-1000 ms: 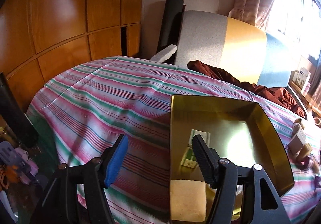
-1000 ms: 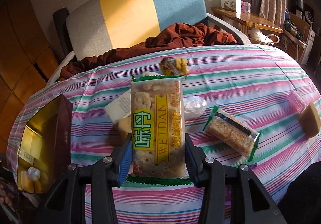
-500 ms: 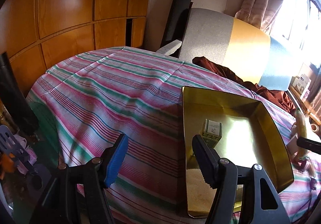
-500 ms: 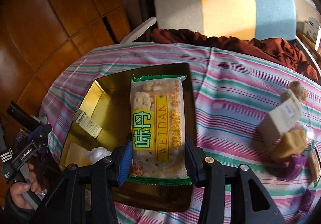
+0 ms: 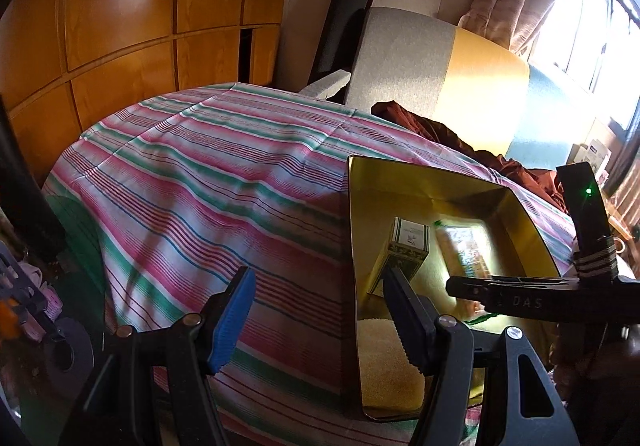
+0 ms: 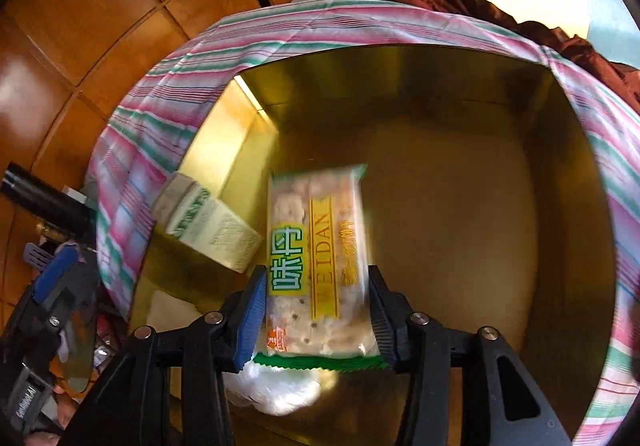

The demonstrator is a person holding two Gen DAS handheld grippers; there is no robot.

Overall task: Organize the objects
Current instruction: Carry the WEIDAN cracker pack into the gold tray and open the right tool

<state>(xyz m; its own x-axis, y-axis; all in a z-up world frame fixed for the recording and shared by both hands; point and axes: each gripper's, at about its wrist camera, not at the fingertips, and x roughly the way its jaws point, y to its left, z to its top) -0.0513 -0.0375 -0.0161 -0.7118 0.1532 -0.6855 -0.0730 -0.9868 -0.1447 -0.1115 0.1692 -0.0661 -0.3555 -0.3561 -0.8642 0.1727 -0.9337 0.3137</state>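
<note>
My right gripper is shut on a green and yellow cracker packet and holds it down inside the gold tray. The packet also shows blurred in the left wrist view, with the right gripper's body over the tray's right side. A small green and white box lies at the tray's left; it also shows in the left wrist view. My left gripper is open and empty, astride the gold tray's left wall at its near end.
The striped tablecloth covers the round table. A beige pad and a clear wrapped item lie at the tray's near end. A grey, yellow and blue chair with a brown cloth stands behind. Wooden panels line the left.
My right gripper has carried the cracker packet from above the tray down into it. It has come into the left wrist view. The left gripper stayed open by the tray's left wall.
</note>
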